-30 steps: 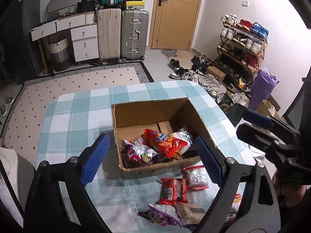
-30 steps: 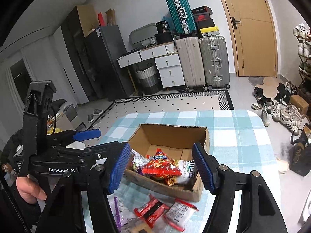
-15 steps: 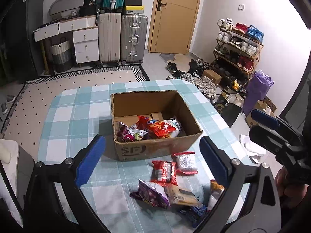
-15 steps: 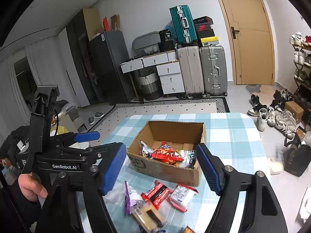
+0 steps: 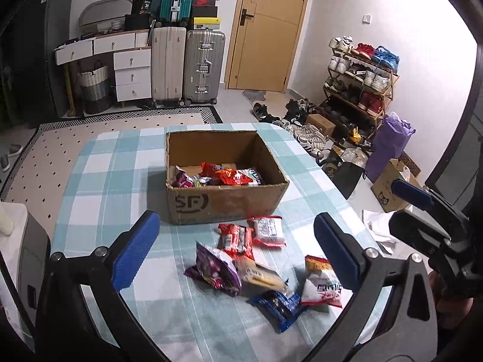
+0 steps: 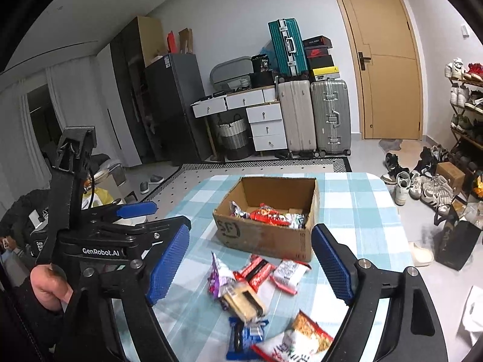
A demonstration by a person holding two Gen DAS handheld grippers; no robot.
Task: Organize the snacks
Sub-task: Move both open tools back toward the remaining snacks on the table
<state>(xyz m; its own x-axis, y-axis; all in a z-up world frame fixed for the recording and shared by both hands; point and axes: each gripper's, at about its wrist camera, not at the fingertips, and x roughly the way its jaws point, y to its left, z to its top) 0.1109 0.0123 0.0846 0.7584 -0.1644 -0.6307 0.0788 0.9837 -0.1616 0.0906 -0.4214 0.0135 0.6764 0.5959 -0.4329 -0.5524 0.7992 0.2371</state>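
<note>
An open cardboard box stands mid-table on the blue-checked cloth, with several snack packets inside. In front of it lie loose snacks: a red packet, a white-red packet, a purple bag, a tan cracker pack, a blue pack and a white-orange bag. My left gripper hovers over this pile, its jaws opening, nothing between them. My right gripper hangs above the same pile near the box, jaws opening and empty.
A hand holds the left tool's black body at the left. Beyond the table are suitcases, drawers, a door, a shoe rack and floor shoes. Bags and boxes crowd the right.
Both grippers drew back from the box toward the near table edge, bringing more loose snacks into view. Both pairs of jaws widened, the right one more.
</note>
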